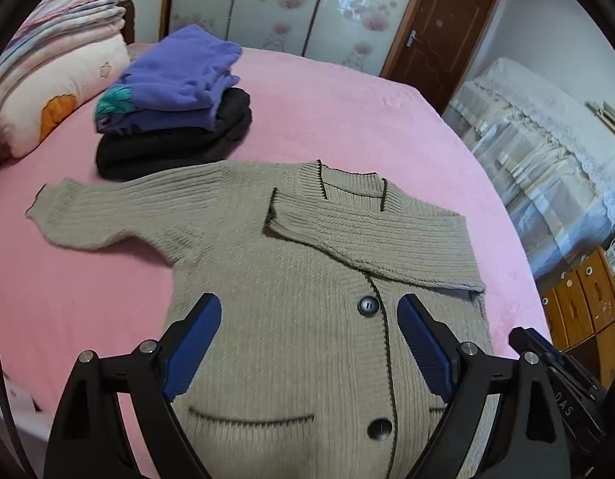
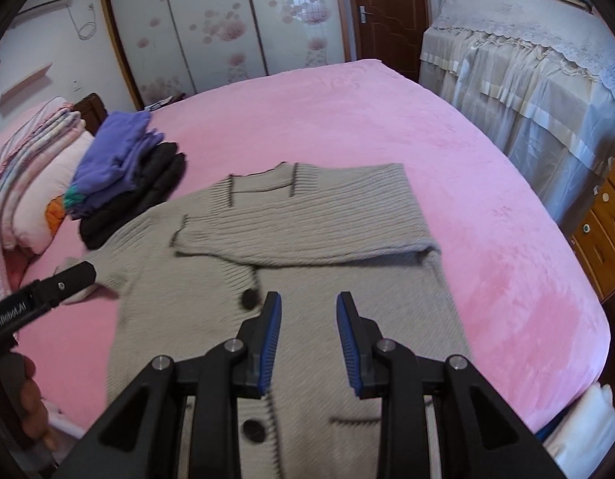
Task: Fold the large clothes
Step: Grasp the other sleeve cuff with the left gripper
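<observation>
I see the cardigan lengthwise, collar toward the wardrobe; left gripper spread wide, right gripper parted, both empty.

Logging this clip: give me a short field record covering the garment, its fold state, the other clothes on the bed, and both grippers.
garment: grey-beige knit cardigan, flat on pink bed, buttoned
fold state: one sleeve folded across chest; other sleeve still spread out
finished pile: purple garment on black garment, near pillow
left gripper: open, empty
right gripper: open, empty
</observation>
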`<state>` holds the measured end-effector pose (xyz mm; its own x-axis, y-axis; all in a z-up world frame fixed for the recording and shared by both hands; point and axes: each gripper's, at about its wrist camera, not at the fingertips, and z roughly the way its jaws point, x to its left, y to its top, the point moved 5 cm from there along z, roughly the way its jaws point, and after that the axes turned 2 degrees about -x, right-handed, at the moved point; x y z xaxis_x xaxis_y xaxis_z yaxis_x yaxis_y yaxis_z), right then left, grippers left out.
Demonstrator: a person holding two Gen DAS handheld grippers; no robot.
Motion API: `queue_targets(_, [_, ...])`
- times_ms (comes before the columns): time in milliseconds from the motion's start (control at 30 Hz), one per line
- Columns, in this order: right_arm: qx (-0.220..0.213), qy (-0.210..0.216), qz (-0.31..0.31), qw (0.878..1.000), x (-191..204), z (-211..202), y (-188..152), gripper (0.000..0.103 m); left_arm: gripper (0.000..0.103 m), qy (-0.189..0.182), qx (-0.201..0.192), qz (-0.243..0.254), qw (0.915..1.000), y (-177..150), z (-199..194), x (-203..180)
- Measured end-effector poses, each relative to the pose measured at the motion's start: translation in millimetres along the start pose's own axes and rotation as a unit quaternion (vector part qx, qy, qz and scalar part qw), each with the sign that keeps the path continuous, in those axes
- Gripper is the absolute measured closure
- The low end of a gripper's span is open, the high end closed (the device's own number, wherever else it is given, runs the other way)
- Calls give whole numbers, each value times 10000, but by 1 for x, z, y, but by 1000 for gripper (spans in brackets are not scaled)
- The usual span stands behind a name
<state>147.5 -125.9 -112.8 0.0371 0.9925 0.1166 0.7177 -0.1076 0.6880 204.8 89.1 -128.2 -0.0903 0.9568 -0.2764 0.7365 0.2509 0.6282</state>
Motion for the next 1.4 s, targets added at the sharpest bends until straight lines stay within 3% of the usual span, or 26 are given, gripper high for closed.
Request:
queue_targets(333, [33, 143, -465, 9988, 61, -19, -23, 74, 12, -272, 339, -58, 9990, -9, -40, 74])
queue_targets(500, [-72, 255, -790, 9965, 109, -17, -15, 74, 12, 534, 227, 292, 9979, 12, -60, 140])
queue_targets(600, [-211, 391, -984, 9942, 140, -15, -4, 74, 12, 941, 135, 148, 9954, 31, -66, 189])
queue_targets(733, [-462, 583, -1230, 9896, 193, -2, 19, 74, 12, 1031, 63, -263, 9943, 60, -62, 256])
queue_targets(900, [-554, 758, -1436, 9852, 253, 37, 40, 74, 12, 1028, 219, -784, 9914, 88, -24, 333])
queue_targets(1000, [-525, 855, -1484, 9838, 285, 72, 48, 74, 12, 1081, 313, -1212, 9862, 98, 10, 377])
queue_targets(1067, [-453, 863, -1510, 9837, 301, 98, 50, 74, 18, 1126, 404, -1546, 9807, 102, 36, 408])
queue_targets(1200, [-247, 883, -1576, 9832, 321, 140, 48, 74, 29, 1112, 724, -1914, 9725, 98, 85, 451])
queue_targets(1400, [117, 856, -1664, 9823, 338, 188, 38, 74, 31, 1128, 1284, -2425, 9550, 73, 144, 494])
